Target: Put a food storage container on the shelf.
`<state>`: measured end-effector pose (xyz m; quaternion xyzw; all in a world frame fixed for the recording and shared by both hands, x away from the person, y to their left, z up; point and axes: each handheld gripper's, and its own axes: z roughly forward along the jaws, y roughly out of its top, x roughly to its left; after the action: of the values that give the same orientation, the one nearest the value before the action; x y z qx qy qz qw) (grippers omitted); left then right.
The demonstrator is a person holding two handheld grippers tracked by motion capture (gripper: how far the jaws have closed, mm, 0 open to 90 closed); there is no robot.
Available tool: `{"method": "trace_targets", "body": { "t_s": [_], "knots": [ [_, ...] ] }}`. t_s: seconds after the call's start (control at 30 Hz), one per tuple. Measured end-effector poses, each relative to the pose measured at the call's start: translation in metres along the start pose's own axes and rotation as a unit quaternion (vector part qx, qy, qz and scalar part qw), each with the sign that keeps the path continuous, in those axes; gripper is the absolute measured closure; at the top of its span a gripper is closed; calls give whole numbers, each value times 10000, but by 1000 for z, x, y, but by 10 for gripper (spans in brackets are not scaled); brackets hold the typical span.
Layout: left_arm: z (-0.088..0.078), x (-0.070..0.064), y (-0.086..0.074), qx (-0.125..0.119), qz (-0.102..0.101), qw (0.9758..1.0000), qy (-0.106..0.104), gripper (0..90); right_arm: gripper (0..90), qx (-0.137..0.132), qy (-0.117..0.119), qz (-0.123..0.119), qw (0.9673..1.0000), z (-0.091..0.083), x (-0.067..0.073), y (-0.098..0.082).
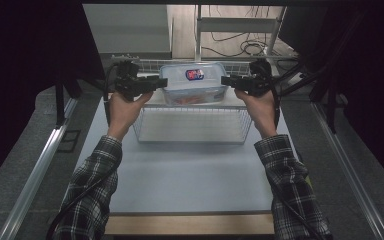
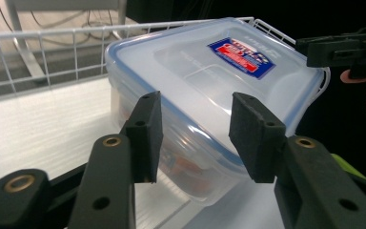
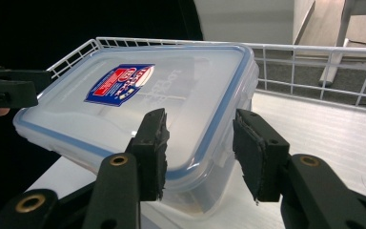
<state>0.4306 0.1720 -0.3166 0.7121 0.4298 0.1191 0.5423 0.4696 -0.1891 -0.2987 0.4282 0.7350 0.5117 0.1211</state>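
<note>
I see the clear lidded food container [image 1: 193, 81] above the far edge of the white wire basket [image 1: 192, 131], between my grippers. Left gripper [image 1: 156, 82] and right gripper [image 1: 226, 81] meet its ends, jaws half-parted astride the lid rim; whether the pads press, I cannot tell.

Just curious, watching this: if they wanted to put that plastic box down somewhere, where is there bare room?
The widest free patch is the table between the wire basket and the near wooden edge. The basket's floor also looks bare. It is crowded at the upper wire shelf, where the lidded box sits between the left tongs and right tongs.
</note>
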Motion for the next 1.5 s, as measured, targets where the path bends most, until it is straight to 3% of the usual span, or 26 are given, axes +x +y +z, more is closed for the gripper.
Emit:
{"method": "trace_targets", "body": {
  "t_s": [0.07,0.13,0.2,0.27,0.3,0.4,0.47,0.57,0.73,0.87,0.97,1.07,1.17,1.5],
  "knots": [
    [-7,-5,-6,-172,7,9997,-192,576,578,-16,31,-71,10000,-3,0,-2],
    [-10,-9,-9,-171,83,9996,-198,641,625,-81,48,-216,9997,-8,0,-5],
    [-17,-18,-21,-233,351,9989,-183,714,704,-214,115,-241,9994,-16,-1,-9],
    [-19,-20,-26,-270,385,9987,-217,776,782,-308,82,-266,9991,-22,-1,-14],
    [-19,-25,-36,-275,482,9979,-329,801,828,-345,79,-296,9989,-25,-2,-19],
    [-8,-26,-44,13,507,9977,-443,808,867,-212,147,-275,9993,-23,-4,-29],
    [1,-25,-47,150,505,9981,-306,812,867,-92,174,-253,9995,-17,-4,-35],
    [7,-19,-46,163,351,9988,-307,820,863,1,235,-263,9994,-7,-2,-40],
    [10,-12,-42,183,292,9993,-112,815,855,48,224,-303,9993,-1,-1,-41],
    [10,-7,-40,115,144,9997,-167,814,851,90,206,-292,9993,3,0,-42],
    [10,-7,-40,166,211,9996,-105,807,846,88,186,-285,9994,2,0,-42],
    [6,-10,-42,113,199,9996,-178,790,819,24,271,-274,9993,-3,1,-43],
    [1,-17,-49,171,374,9989,-241,752,772,6,270,-354,9990,-10,5,-47],
    [-13,-32,-77,218,558,9978,-280,521,584,100,264,-721,9970,-30,16,-70]
  ]
}}
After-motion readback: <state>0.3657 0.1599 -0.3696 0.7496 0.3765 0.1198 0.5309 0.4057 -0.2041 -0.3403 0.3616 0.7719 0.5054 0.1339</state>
